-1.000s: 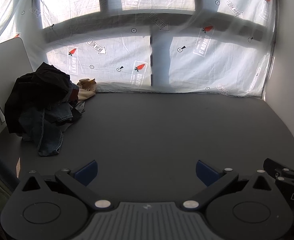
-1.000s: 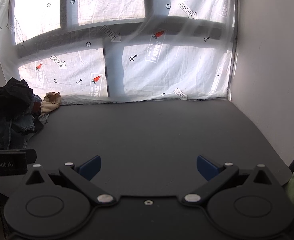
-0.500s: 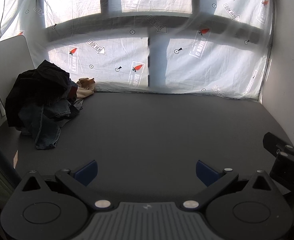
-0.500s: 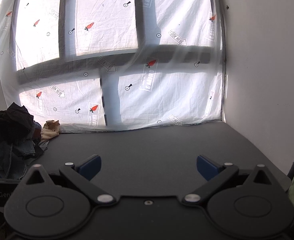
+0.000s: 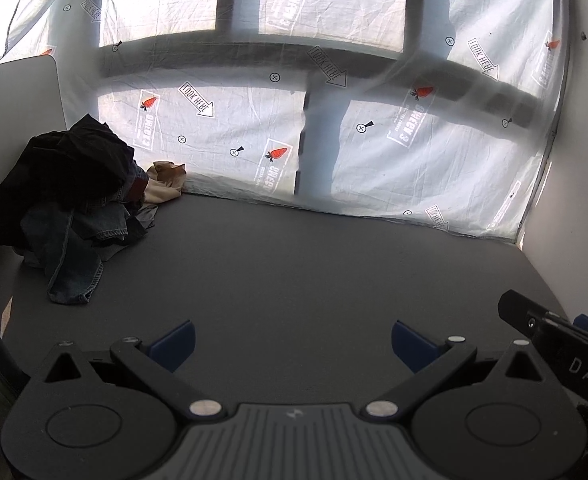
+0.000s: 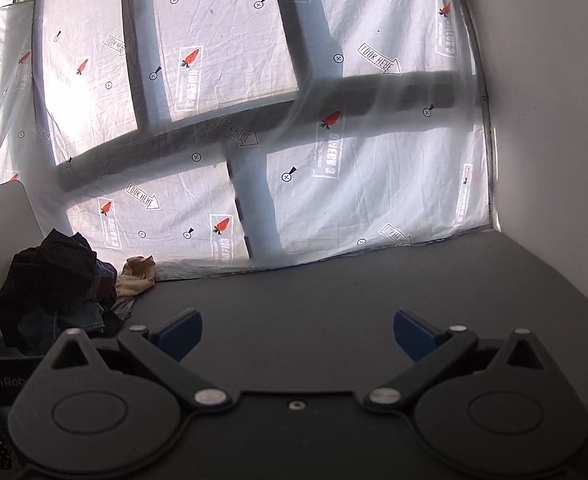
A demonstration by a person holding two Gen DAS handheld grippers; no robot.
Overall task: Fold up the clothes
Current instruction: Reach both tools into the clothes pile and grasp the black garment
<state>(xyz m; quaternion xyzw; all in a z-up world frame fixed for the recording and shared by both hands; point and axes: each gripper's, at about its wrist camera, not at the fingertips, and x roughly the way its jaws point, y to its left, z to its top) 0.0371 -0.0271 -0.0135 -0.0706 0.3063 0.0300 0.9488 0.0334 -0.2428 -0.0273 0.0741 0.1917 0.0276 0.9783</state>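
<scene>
A heap of dark clothes [image 5: 65, 200] with jeans and a tan garment [image 5: 165, 186] lies at the far left back of the dark grey table [image 5: 314, 272]. The heap also shows in the right wrist view [image 6: 57, 288]. My left gripper [image 5: 291, 340] is open and empty, over the table's near edge, well short of the heap. My right gripper [image 6: 298, 332] is open and empty, tilted up and rolled, to the right of the left one; part of it shows in the left wrist view [image 5: 554, 340].
A translucent white sheet [image 5: 334, 120] with printed carrots and arrows hangs along the table's back edge. A white wall [image 6: 554, 120] stands on the right. A white panel [image 5: 13, 100] stands behind the heap on the left.
Both grippers have risen and tilted upward. The right wrist view has rolled, so the window now looks slanted. The clothes heap has not moved.
</scene>
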